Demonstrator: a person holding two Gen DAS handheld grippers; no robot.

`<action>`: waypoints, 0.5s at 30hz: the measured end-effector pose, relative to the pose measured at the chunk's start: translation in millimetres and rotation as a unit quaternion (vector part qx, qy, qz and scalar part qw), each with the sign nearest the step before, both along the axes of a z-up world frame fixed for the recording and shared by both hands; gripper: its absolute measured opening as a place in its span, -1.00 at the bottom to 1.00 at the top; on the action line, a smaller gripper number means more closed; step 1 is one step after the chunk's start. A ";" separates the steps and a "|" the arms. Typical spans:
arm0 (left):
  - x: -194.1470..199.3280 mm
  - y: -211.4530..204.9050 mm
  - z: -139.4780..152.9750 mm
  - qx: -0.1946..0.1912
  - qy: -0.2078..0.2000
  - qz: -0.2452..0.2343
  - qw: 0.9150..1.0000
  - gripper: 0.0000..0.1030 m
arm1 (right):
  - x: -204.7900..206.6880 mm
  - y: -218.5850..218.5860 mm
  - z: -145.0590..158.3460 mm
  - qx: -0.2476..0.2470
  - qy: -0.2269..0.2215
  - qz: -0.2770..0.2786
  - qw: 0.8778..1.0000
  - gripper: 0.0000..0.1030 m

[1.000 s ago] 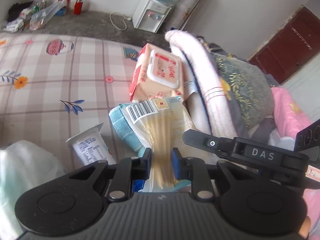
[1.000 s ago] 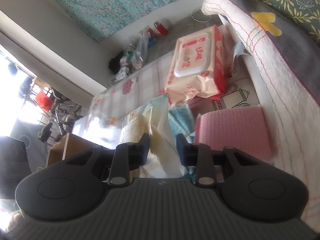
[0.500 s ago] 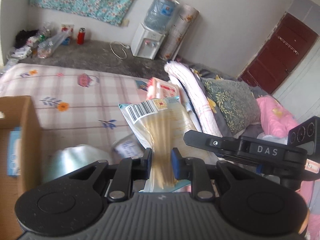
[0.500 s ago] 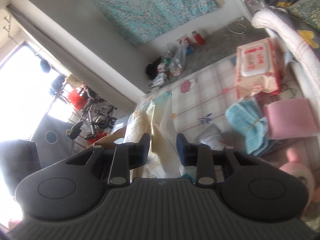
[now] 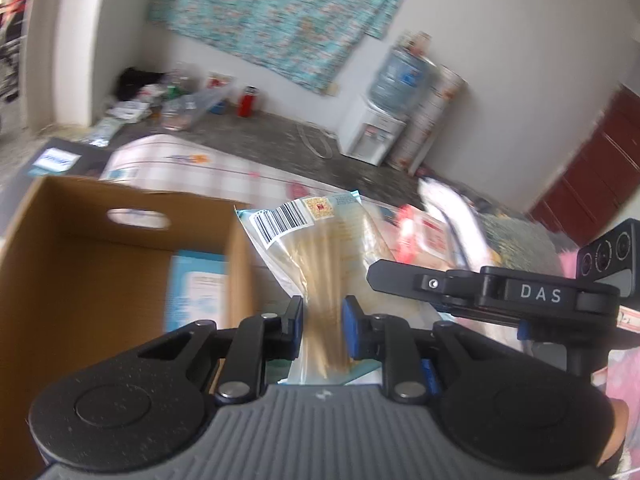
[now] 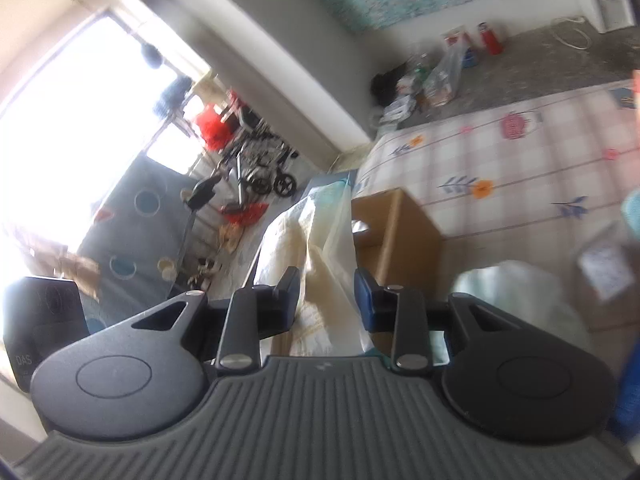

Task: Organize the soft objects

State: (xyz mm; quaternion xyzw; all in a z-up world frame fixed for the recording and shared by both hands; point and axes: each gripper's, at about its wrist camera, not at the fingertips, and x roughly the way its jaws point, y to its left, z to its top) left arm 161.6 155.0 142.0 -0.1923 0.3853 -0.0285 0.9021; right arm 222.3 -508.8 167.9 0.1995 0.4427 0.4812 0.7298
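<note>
Left wrist view: left gripper point(image 5: 322, 326) clamped on a clear plastic packet point(image 5: 316, 256) of pale cream cloth, barcode label at its far end. Packet held in the air just right of the near corner of a cardboard box point(image 5: 80, 240), not yet over the opening. Inside the box, a light blue pack point(image 5: 196, 288) lying flat against the right wall. Beyond, a plaid bedsheet point(image 5: 224, 172), a water dispenser point(image 5: 372, 136) by the wall, and a blurred pink-and-red wipes pack point(image 5: 416, 236) next to a folded blanket point(image 5: 460, 216). Right gripper's arm, marked DAS, reaching in from the right.

Right wrist view: right gripper point(image 6: 326, 296) pinching the same packet point(image 6: 320, 236) at another edge, film bunched between the pads. Cardboard box point(image 6: 396, 224) just behind, handle cut-out showing. A pale green bag point(image 6: 516, 292) to the right on the sheet, too blurred to name further.

Risks from here, as a judgement: slick film sliding out of one narrow pinch, leaving the packet dangling from the other. Packet's lower edge catching the box wall if lowered too early. Uneven release from two grips tipping it over the rim onto the bed.
</note>
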 end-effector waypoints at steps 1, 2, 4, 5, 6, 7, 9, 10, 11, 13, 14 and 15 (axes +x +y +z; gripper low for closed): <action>-3.4 12.1 -2.2 -0.001 0.002 0.011 1.000 -0.57 | -3.7 15.2 1.2 -0.003 -0.001 0.012 1.000 -0.42; -6.9 24.4 -4.2 -0.001 0.006 0.020 1.000 -0.57 | -6.9 30.2 1.4 -0.007 0.000 0.021 1.000 -0.42; -10.1 45.9 -11.0 0.002 0.015 0.036 0.999 -0.57 | -12.5 60.3 -0.3 -0.016 0.004 0.040 0.999 -0.42; -10.4 56.3 -15.1 0.002 0.021 0.043 0.999 -0.57 | -14.8 75.0 -2.3 -0.024 0.006 0.047 0.999 -0.42; -10.1 66.7 -20.1 -0.001 0.027 0.050 0.998 -0.57 | -18.1 88.1 -4.5 -0.032 0.005 0.053 0.998 -0.42; -8.0 76.8 -25.6 -0.001 0.036 0.054 0.998 -0.57 | -20.1 101.6 -7.4 -0.042 0.004 0.057 0.997 -0.42; -1.0 91.4 -36.5 0.000 0.048 0.060 0.997 -0.57 | -19.0 126.4 -15.2 -0.059 0.004 0.062 0.996 -0.42; 3.8 98.4 -41.7 0.001 0.054 0.060 0.997 -0.57 | -18.5 137.3 -18.6 -0.068 0.004 0.062 0.996 -0.42; 10.3 105.0 -46.8 0.001 0.059 0.058 0.997 -0.57 | -16.7 145.2 -22.4 -0.076 0.001 0.060 0.995 -0.42; 22.6 116.8 -56.4 0.006 0.066 0.054 0.996 -0.57 | -11.5 163.3 -28.3 -0.090 -0.005 0.056 0.994 -0.41; 28.7 122.0 -61.6 0.010 0.072 0.052 0.996 -0.57 | -7.3 169.6 -31.5 -0.097 -0.014 0.053 0.994 -0.42; 37.8 126.4 -67.7 0.018 0.080 0.049 0.995 -0.62 | -4.2 176.2 -32.8 -0.107 -0.029 0.046 0.993 -0.42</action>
